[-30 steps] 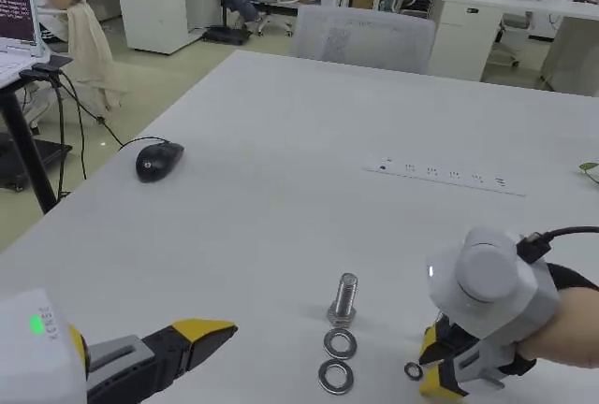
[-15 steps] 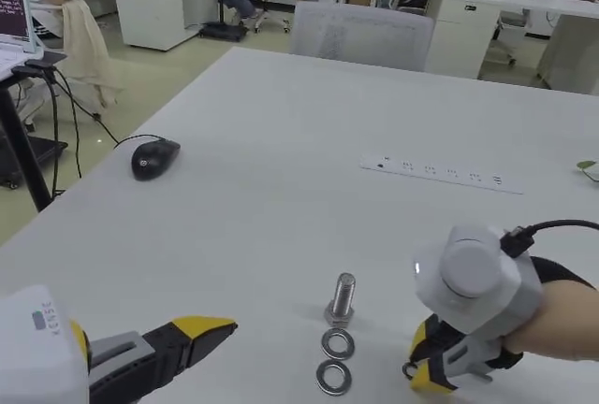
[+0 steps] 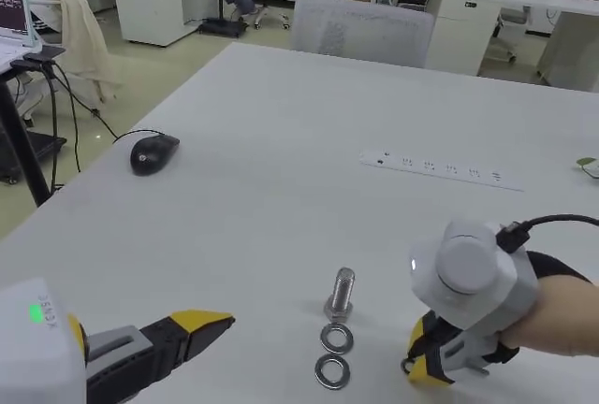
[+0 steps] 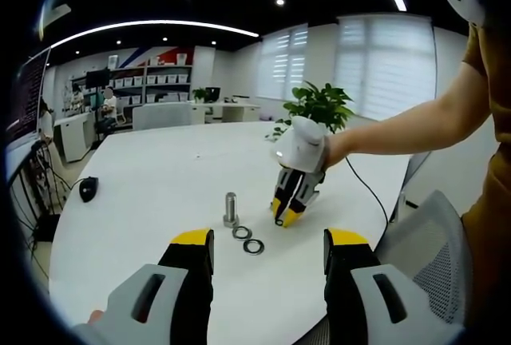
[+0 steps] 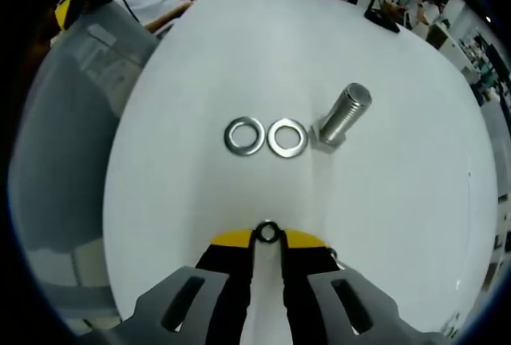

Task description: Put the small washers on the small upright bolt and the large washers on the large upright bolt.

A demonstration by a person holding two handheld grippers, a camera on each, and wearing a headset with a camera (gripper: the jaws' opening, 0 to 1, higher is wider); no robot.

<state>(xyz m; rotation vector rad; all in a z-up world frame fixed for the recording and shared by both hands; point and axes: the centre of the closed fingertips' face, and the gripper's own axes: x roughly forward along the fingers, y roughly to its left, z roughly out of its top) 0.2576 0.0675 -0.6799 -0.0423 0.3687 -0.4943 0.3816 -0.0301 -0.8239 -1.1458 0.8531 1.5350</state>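
My right gripper (image 5: 267, 241) pinches a small washer (image 5: 267, 231), half hidden between its fingers (image 5: 231, 241); on my left gripper (image 4: 269, 239) they stand spread.

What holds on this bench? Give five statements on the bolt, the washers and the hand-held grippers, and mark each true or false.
1. The bolt stands upright on the table. True.
2. The two large washers sit on the bolt. False: both lie flat on the table beside it.
3. The right hand-held gripper is shut on a small washer. True.
4. The left hand-held gripper holds a washer. False: its jaws are open and empty.
5. A power strip lies on the table beyond the bolt. True.
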